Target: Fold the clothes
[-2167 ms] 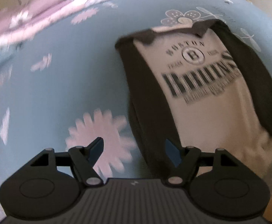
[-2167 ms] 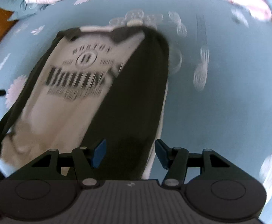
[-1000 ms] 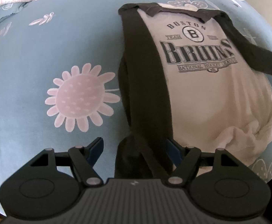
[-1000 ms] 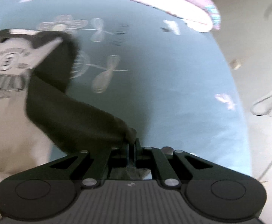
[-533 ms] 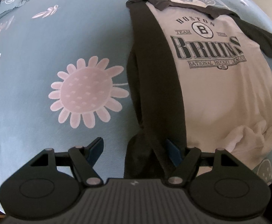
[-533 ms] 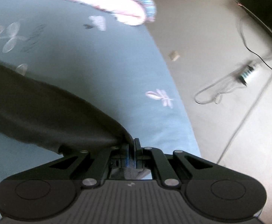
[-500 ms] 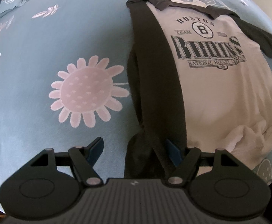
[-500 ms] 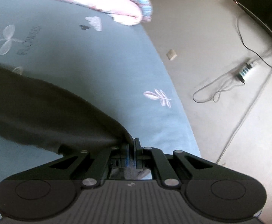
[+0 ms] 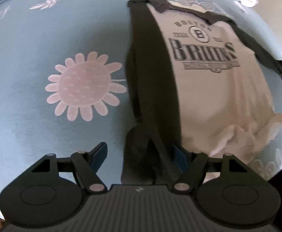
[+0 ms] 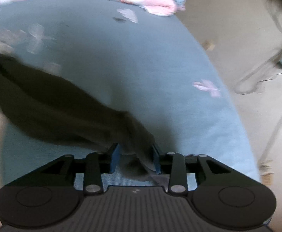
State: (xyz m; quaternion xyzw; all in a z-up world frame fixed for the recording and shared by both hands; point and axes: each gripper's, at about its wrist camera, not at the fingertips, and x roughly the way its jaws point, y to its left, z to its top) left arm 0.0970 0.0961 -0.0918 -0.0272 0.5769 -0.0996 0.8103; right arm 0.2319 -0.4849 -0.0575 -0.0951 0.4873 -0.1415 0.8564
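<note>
Lying on the blue flowered bed (image 9: 34,106), cream shirt (image 9: 214,96) printed "BRUINS", left gripper (image 9: 141,154) wide over its dark sleeve (image 9: 150,67), right gripper (image 10: 135,158) just opening, the other sleeve's cuff (image 10: 137,135) loose between its jaws near the bed's edge.

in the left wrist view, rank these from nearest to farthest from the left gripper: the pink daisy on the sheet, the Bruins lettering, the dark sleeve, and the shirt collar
From the left gripper:
1. Dark sleeve, its lower end lying between the open jaws.
2. Pink daisy, up and to the left on the sheet.
3. Bruins lettering, up and to the right on the chest.
4. Shirt collar, at the far end.
</note>
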